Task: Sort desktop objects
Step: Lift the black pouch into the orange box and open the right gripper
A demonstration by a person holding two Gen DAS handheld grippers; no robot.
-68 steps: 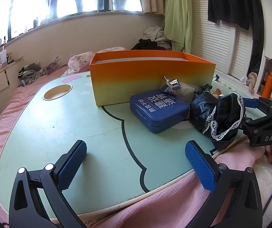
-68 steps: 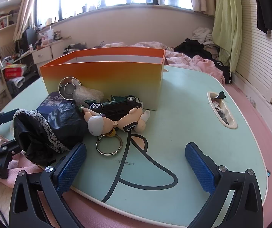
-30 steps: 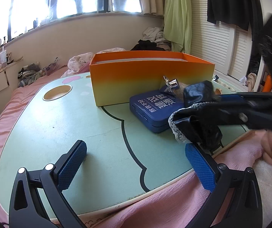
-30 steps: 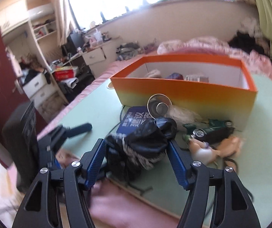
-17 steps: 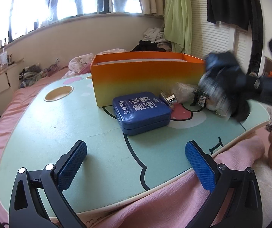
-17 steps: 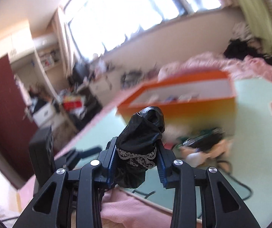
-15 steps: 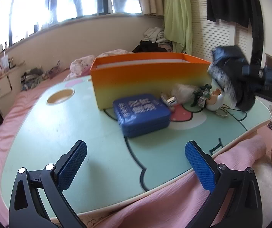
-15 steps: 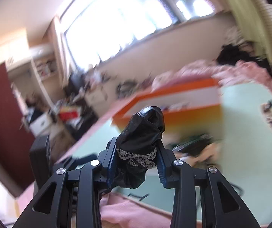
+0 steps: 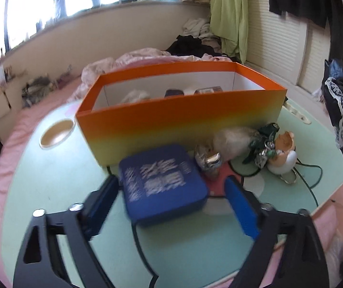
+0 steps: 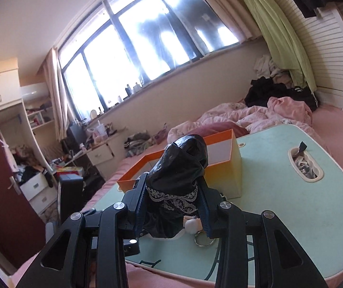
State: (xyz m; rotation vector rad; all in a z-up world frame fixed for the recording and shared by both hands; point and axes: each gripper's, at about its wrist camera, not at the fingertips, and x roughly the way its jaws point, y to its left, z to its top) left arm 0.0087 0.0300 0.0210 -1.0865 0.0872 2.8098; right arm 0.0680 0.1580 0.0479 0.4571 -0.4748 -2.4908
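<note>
One rectangular blue tin [image 9: 163, 182] lies on the smooth mint desk [image 9: 51, 192] between the left gripper [image 9: 171, 196]'s closing fingers. Right gripper [image 10: 172, 206] pinches one crinkly black lace-trimmed bundle [image 10: 178, 180] aloft, before one orange cardboard box [image 9: 181, 117].

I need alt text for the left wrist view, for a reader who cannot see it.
The left claw is closing around a blue tin on a mint-green table, pads not clearly touching. Behind stands an open orange box, with small toys to its right.
</note>
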